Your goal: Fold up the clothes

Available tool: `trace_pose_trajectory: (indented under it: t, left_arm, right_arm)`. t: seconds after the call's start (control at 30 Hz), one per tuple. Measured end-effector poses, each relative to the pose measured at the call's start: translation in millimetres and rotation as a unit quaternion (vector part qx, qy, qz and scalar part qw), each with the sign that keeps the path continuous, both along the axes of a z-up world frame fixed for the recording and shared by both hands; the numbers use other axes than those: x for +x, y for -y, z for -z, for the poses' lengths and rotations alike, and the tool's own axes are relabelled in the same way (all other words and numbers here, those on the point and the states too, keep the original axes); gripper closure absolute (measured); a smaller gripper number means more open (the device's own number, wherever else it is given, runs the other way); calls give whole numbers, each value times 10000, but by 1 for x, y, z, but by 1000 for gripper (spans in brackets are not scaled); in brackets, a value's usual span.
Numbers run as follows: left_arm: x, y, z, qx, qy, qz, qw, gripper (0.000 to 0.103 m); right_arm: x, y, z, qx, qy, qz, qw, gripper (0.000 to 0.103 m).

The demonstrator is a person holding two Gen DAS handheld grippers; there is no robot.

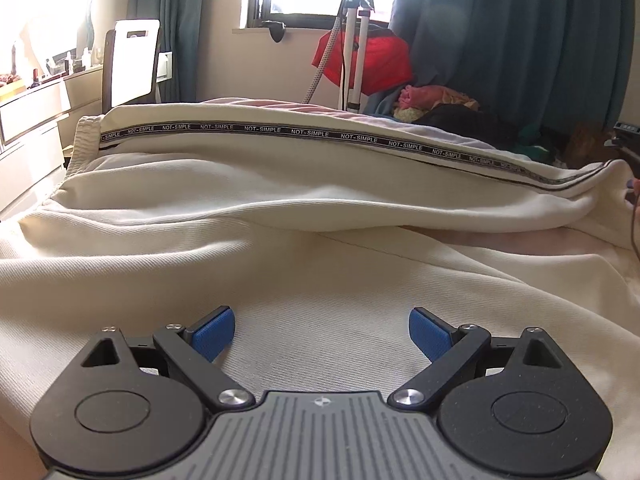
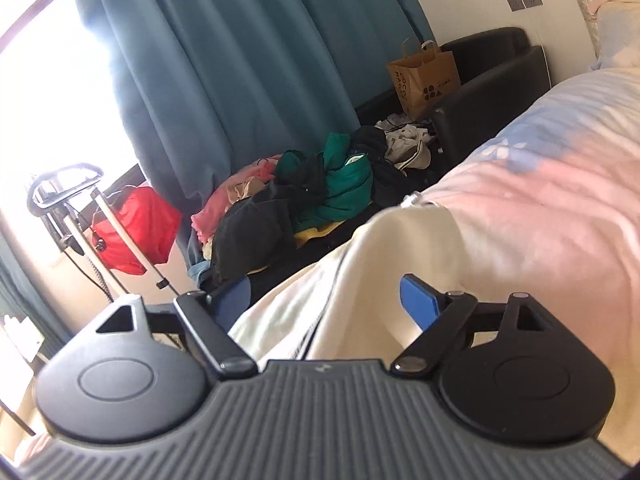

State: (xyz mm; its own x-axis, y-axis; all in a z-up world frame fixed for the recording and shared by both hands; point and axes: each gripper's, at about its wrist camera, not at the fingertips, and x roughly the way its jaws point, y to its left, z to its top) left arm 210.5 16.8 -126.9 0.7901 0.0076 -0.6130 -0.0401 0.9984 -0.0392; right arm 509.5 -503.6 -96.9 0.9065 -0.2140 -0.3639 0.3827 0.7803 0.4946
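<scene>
Cream trousers (image 1: pixel 280 216) with a black "NOT-SIMPLE" side stripe (image 1: pixel 304 133) lie across the bed, one leg folded over the other, waistband at the left. My left gripper (image 1: pixel 321 334) is open and empty, low over the near cream cloth. My right gripper (image 2: pixel 326 304) is open, with a raised end of the cream trousers (image 2: pixel 384 256) between its jaws; the blue pads (image 2: pixel 418 304) stand apart from the cloth. The right gripper also shows at the right edge of the left wrist view (image 1: pixel 630 136).
The bed has a pink and blue sheet (image 2: pixel 552 184). A pile of mixed clothes (image 2: pixel 312 196) lies beyond the bed by teal curtains (image 2: pixel 240 60). A garment steamer stand (image 1: pixel 354 40) with a red cloth, a paper bag (image 2: pixel 426 76) on a black sofa, and drawers (image 1: pixel 36 120) stand around.
</scene>
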Motion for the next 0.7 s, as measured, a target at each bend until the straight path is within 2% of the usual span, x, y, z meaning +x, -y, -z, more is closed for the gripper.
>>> trace_pose_trajectory:
  t: [0.1,0.17,0.27,0.37,0.47,0.53,0.57,0.6,0.67,0.7]
  left_arm:
    - [9,10,-4,349,-11,88,9994,9]
    - [18,16,-9,481,-57,200,9986,10]
    - [39,28,-15,800,-212,571,9949,11]
    - [57,38,-7,1152,-197,773,9901,13]
    - [72,43,11,1288,-150,804,9883,15]
    - [79,42,13,1258,40,858,9883,18]
    - [83,41,12,1232,142,835,9888,27]
    - [86,40,11,1205,238,805,9892,32]
    - [92,34,11,1141,339,634,9909,61]
    - [94,31,11,1100,389,557,9916,69]
  right_arm:
    - [-36,6,10,296,-139,-17,9995,18]
    - [-53,9,18,476,-300,-35,9984,33]
    - [-59,11,28,655,-590,-123,9960,42]
    - [-55,13,40,962,-857,-87,9916,44]
    - [-52,17,59,1467,-1159,188,9822,43]
    - [-51,20,72,1800,-1357,372,9735,43]
    - [-51,21,79,1947,-1381,445,9701,43]
    - [-51,23,85,2007,-1222,478,9708,43]
    - [-50,25,90,1911,-821,541,9766,44]
    - [-48,28,91,1834,-629,597,9792,44]
